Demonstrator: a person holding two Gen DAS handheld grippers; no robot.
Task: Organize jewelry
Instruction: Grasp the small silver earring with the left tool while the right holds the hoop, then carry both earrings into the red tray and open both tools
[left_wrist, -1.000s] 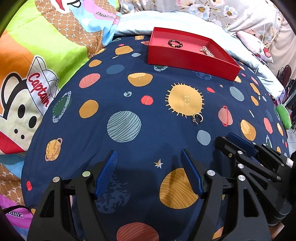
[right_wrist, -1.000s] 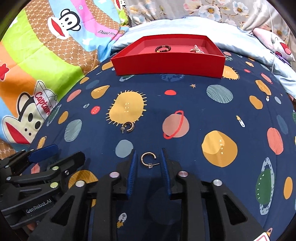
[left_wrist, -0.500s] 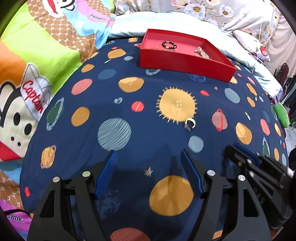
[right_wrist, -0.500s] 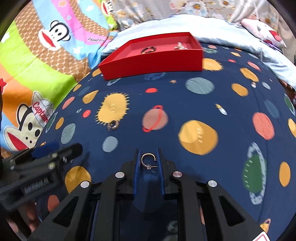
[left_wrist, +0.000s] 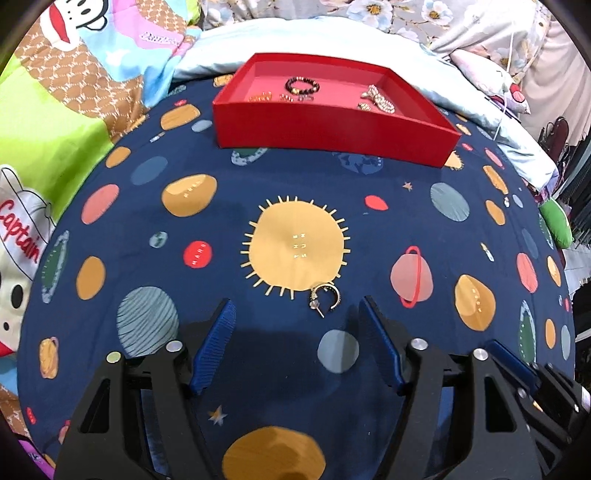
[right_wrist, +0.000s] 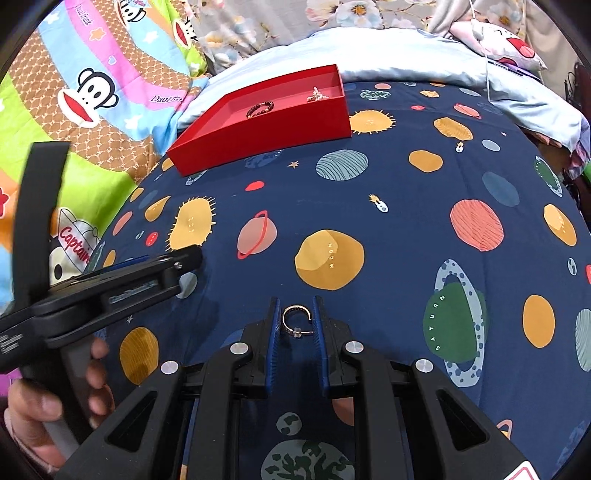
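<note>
A navy planet-print bedspread (left_wrist: 122, 206) fills my left view: my left tool (left_wrist: 295, 347) hangs wide, jaws easing inward, just short of a hoop earring (left_wrist: 327, 295), which I should straddle squarely. In my right view, my right tool (right_wrist: 295, 325) pinches another hoop earring (right_wrist: 295, 321); carry it level to the red tray (right_wrist: 266, 136).

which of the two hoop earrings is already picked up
The hoop earring pinched between the right gripper pads. The other hoop earring lies loose on the planet blanket by the sun print, ahead of the closing left gripper, untouched.
</note>
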